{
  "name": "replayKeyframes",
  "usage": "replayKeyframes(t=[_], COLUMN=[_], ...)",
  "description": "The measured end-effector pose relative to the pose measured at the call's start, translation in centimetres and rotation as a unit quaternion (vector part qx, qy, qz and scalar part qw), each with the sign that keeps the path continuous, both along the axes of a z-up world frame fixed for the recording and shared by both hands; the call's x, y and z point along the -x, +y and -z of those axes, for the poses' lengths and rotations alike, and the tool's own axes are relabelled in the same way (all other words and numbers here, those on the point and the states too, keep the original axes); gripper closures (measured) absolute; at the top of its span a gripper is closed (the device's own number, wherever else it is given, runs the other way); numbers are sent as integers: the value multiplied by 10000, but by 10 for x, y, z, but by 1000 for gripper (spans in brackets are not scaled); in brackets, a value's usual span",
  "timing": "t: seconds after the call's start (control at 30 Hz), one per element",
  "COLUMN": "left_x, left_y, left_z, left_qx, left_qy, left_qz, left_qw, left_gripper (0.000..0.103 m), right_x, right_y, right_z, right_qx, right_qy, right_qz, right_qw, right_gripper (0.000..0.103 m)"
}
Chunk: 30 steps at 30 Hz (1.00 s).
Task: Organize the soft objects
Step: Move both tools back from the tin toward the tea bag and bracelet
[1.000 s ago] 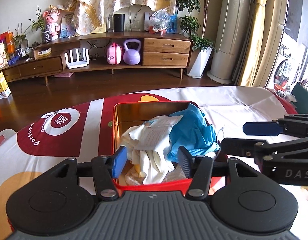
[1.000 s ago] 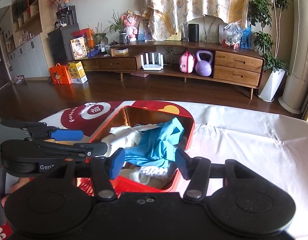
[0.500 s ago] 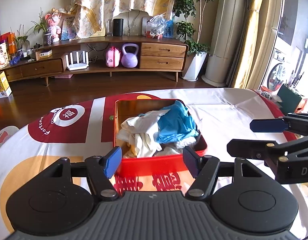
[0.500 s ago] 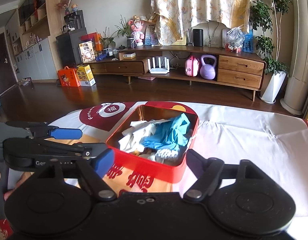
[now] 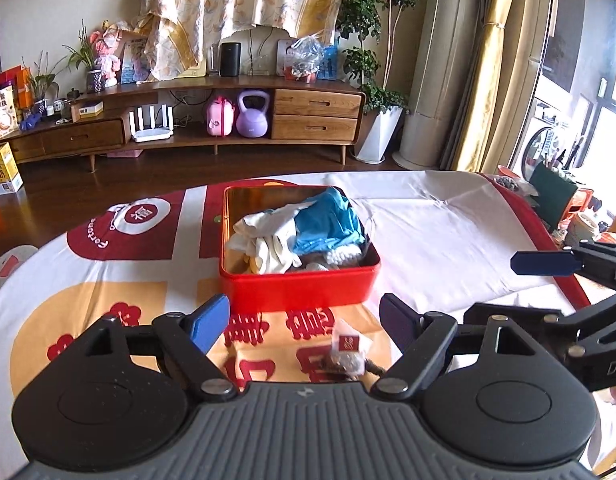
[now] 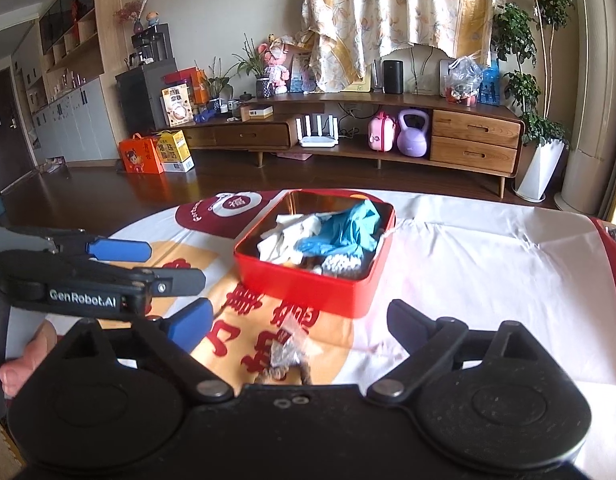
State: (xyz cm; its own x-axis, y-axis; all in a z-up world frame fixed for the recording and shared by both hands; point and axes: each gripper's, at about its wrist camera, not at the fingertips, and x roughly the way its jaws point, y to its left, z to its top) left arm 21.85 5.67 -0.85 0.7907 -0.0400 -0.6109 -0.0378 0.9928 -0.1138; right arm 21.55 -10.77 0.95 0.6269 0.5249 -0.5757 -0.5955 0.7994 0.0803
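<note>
A red tin box point(image 5: 300, 290) point(image 6: 308, 294) stands on the table, holding a blue cloth point(image 5: 327, 224) point(image 6: 347, 228), white cloths point(image 5: 268, 240) point(image 6: 292, 236) and a small white knitted piece point(image 5: 343, 257). My left gripper point(image 5: 304, 318) hovers on the near side of the box, its jaws opening with nothing between them. My right gripper point(image 6: 300, 318) also hangs back from the box, jaws opening and empty. A small clear packet with dark contents point(image 5: 347, 354) point(image 6: 288, 346) lies on the tablecloth just below both grippers.
The table wears a white, red and orange cloth point(image 5: 435, 224). Past its far edge is wooden floor and a long low cabinet point(image 5: 228, 120) with a purple kettlebell. A plant point(image 5: 371, 80) and curtain stand at the right. A hand point(image 6: 24, 364) grips the left tool.
Both grippers drew back from over the box toward the near side of the table and opened wider. The cloths stay in the box. The small packet has come into view.
</note>
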Motion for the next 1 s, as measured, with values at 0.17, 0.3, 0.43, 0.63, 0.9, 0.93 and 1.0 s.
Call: replayKeyframes(t=[0.17,0.3,0.43,0.63,0.9,0.93,1.0], left_x=[11,15,17,15,6,4,-3], left_y=[-3,-10,-11,-12,-17,-18,-19], left_z=[5,14,24,40,60,62,67], left_qx=[123,101,189,233,233,244,299], left_qy=[42,134,215,390,483,508,676], left_qz=[25,39,56,-18,8,18,95], left_qw=[9999,9999,9996,9990,9986,9984,9972], left_gripper=[14,11,11,0,0,0,0], right_x=[17,23,28,33,32,31,29], right_y=[-5,-5,-3,3,10,9,10], right_z=[11,22,35,56,77,80,84], right_qx=[27,80,175,283,438,450,466], right_qy=[-68,18,92,249,339,352,390], right_qz=[45,29,-3,-96,-141,-139,-138], right_qw=[10000,10000,9998,9992,9984,9983,9981], right_gripper=[1,1,1,1,1,1,1])
